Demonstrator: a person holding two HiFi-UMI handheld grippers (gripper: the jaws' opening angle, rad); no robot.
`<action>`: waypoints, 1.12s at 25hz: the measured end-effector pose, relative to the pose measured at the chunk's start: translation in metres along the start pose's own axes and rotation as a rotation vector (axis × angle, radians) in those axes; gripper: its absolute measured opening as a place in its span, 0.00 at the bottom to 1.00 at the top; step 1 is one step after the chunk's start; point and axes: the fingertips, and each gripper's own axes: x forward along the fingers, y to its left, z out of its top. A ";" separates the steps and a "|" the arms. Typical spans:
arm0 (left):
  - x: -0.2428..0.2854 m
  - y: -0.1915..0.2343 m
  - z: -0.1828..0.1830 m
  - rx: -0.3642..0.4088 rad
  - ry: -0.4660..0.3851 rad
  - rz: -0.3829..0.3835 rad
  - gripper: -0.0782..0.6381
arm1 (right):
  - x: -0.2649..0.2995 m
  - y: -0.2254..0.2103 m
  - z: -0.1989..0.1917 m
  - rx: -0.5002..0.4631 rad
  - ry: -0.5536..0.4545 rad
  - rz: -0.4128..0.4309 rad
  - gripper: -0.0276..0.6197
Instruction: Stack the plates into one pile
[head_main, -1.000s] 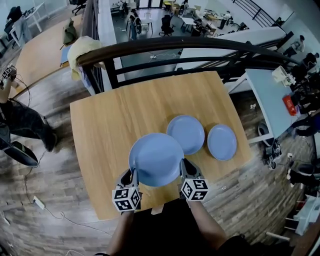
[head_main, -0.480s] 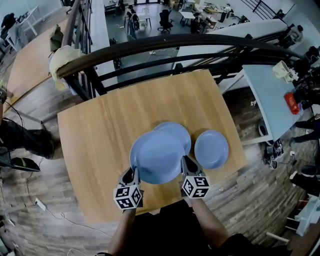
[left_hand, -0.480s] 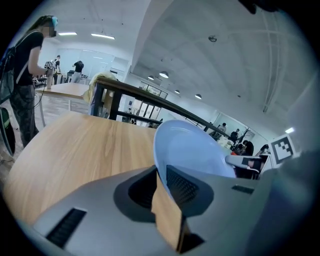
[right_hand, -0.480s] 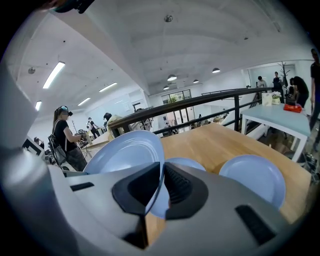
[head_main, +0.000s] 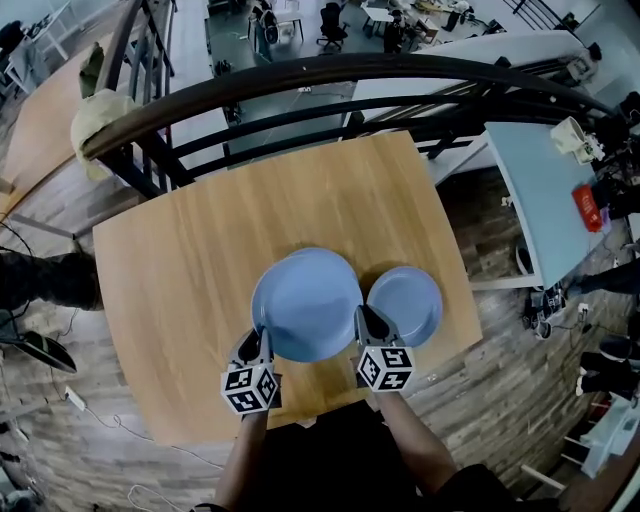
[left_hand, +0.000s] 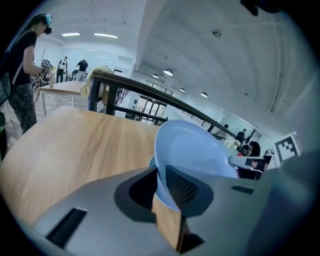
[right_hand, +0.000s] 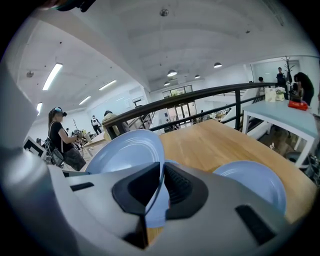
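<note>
Over the near half of the tabletop (head_main: 200, 250), just left of the small plate (head_main: 408, 303), a large blue plate (head_main: 305, 305) is held up between two grippers. The rim farthest from the small plate is gripped by the left gripper (head_main: 257, 345), whose jaws have just been closing and are pressed on that thin edge. The rim nearest the small plate is clamped the same way by the right gripper (head_main: 365, 322), its jaws nearly together with only the plate's edge between them. The large plate is carried clear of the wood. A second plate (left_hand: 151, 162) is almost wholly covered beneath it, and only a sliver of its rim can be seen. The small plate itself is lying flat on the wood. A dark railing (head_main: 330, 75) is seen well beyond the small plate, past the far edge.
</note>
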 end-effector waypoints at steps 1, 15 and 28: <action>0.004 -0.002 -0.003 -0.005 0.003 0.006 0.20 | 0.003 -0.005 -0.001 -0.001 0.005 0.003 0.12; 0.049 -0.004 -0.037 -0.039 0.045 0.091 0.20 | 0.042 -0.045 -0.030 -0.006 0.092 0.043 0.12; 0.075 0.009 -0.059 -0.070 0.094 0.160 0.19 | 0.072 -0.058 -0.056 -0.015 0.189 0.069 0.12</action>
